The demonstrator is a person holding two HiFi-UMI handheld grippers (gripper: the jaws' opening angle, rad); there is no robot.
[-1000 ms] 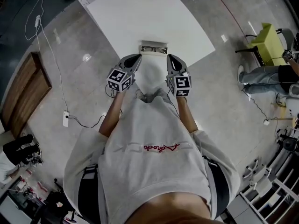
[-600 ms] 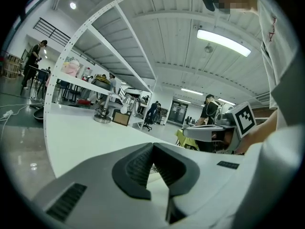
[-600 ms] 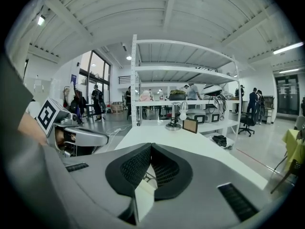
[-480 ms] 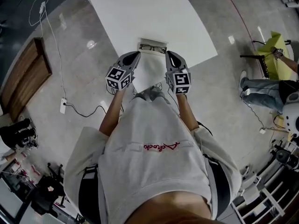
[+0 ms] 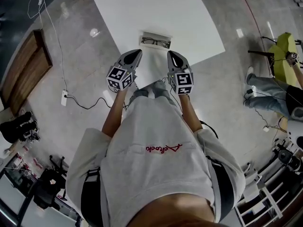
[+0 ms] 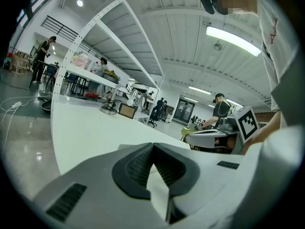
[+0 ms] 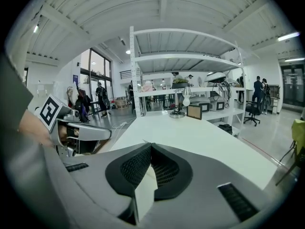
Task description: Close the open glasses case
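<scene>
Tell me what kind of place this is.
Probably an open-plan lab or workshop: a long white workbench under a metal shelving rack, a power strip trailing cable across the polished floor, and a person standing at another bench.

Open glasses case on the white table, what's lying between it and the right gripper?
Nothing. In the head view, only a bare strip of white table separates the pale rectangular open glasses case from the right gripper.

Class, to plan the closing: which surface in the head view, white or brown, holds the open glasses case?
The white table: the glasses case lies on it; the brown wooden top stands apart at left.
</scene>
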